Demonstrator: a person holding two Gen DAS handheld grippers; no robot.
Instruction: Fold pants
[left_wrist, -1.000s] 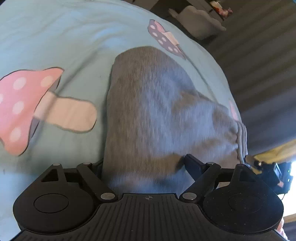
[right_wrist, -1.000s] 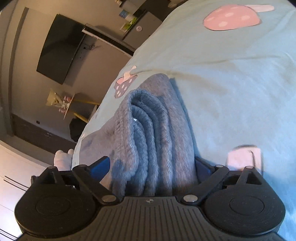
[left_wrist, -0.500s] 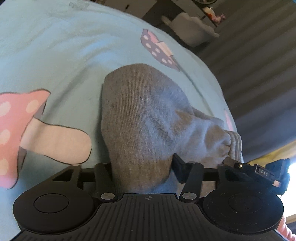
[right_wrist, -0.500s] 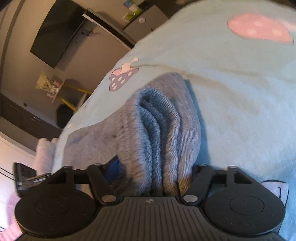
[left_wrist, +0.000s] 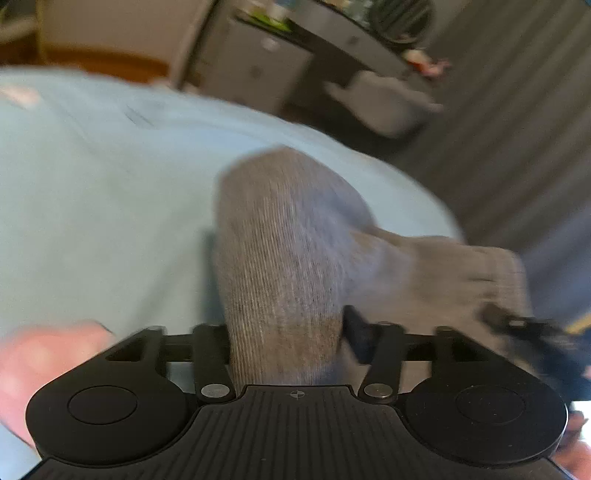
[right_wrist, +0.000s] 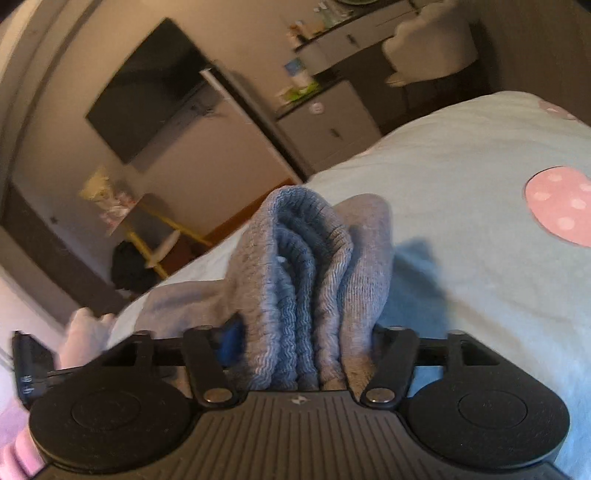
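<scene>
Pants, grey ribbed knit (left_wrist: 288, 258), look soft, light, floppy; left gripper (left_wrist: 286, 332) and right gripper (right_wrist: 306, 343) both clenched on bunched edge layers over pale blue bed (right_wrist: 461, 177).

Dim warm light, heavy motion blur, fisheye-bent edges

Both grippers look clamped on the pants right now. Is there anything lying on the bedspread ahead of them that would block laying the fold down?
Nothing visible does. The left gripper and right gripper each pinch the grey pants directly. The light blue bedspread ahead shows only its printed pink mushroom, which is flat pattern. The left view is blurred.
</scene>
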